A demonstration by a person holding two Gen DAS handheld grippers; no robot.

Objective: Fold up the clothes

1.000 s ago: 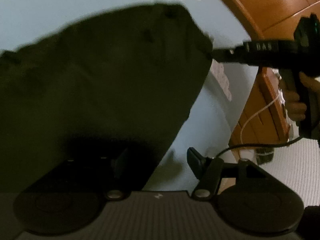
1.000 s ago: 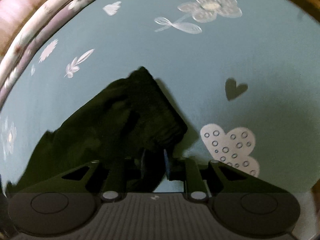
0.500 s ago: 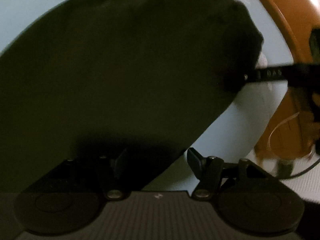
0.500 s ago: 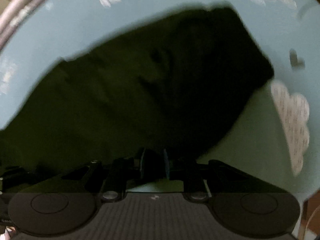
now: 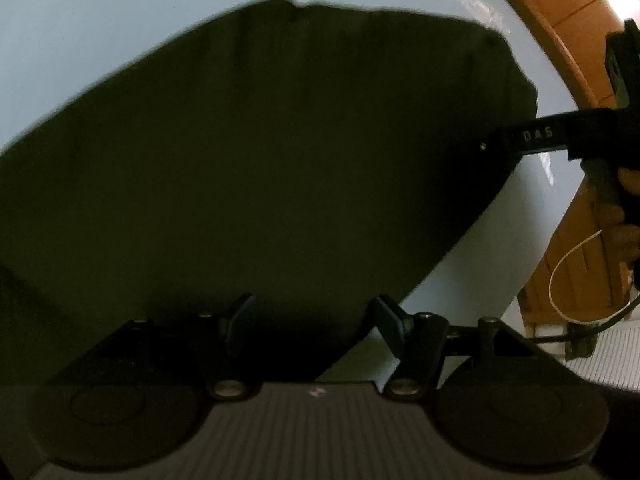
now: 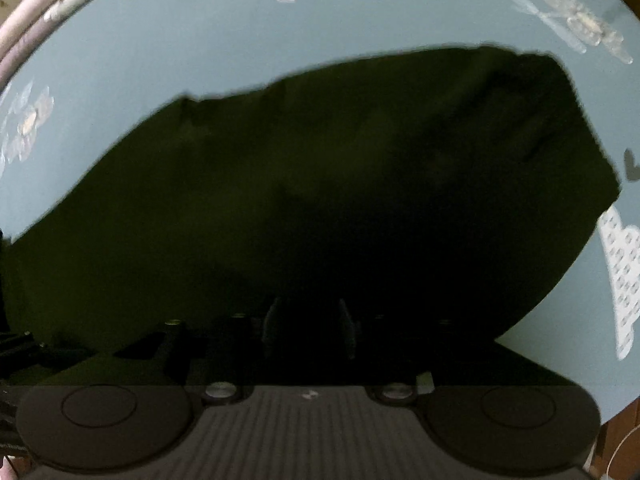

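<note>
a dark green garment (image 5: 260,152) lies spread on a pale blue bedsheet (image 5: 80,20) printed with white flowers and feathers, and it fills most of both wrist views.

in the left wrist view the left gripper (image 5: 314,326) points steeply down over the near edge of the cloth. its jaws stand well apart, released. the left finger sits over the dark fabric; the right finger (image 5: 390,320) sits over bare sheet just past the garment's slanting right edge. that edge runs between the two fingers, but neither pad can be seen pressing on the cloth, and the shadow there is too deep to tell whether the fingertips touch it.

at the right of the same view the right gripper (image 5: 486,146) reaches in sideways to the garment's far right corner, with a hand (image 5: 624,216) on its grip. behind it is an orange wooden bed frame (image 5: 580,12) and a thin white cord (image 5: 568,264).

in the right wrist view the right gripper (image 6: 308,326) is opening its jaws. the garment (image 6: 320,184) lies right under and ahead of the fingers, and dark cloth shows in the gap between them. the pads do not look pressed together on it, though this part is very dark. a white dotted heart print (image 6: 622,272) shows on the sheet just beside the garment's right edge.
</note>
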